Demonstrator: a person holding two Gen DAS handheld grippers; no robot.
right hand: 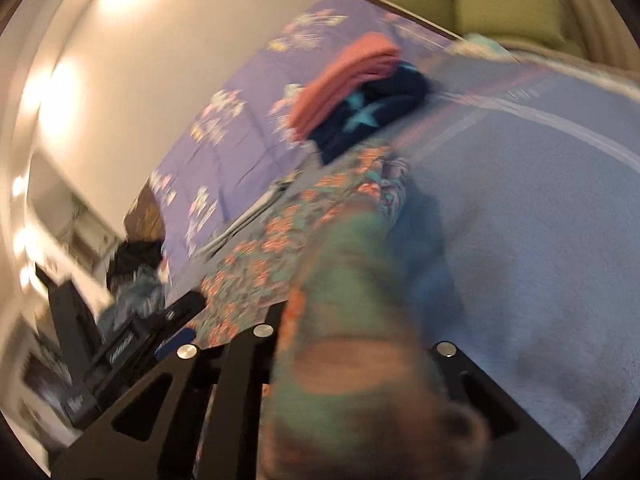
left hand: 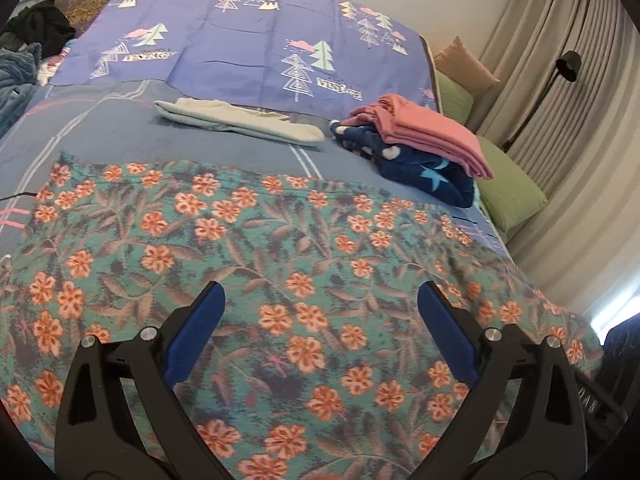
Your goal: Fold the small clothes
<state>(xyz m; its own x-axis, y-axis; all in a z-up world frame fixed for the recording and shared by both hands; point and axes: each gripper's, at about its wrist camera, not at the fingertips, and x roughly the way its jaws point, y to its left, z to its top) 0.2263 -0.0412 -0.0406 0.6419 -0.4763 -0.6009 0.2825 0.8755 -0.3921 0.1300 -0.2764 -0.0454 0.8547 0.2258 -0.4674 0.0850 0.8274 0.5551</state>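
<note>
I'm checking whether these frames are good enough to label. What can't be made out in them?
- Right gripper pads, right wrist view: covered by bunched floral cloth and motion blur.
- Floral cloth's near edge, left wrist view: cut off by the frame and the open left gripper.
- Pink garment on navy star garment: garment types unclear, folded.
- Dark heap, left wrist view: too small.

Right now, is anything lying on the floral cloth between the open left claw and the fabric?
Nothing visible. The left claw hangs open over bare floral cloth. The grey garment and the pink and navy folded stack lie beyond its far edge.
</note>
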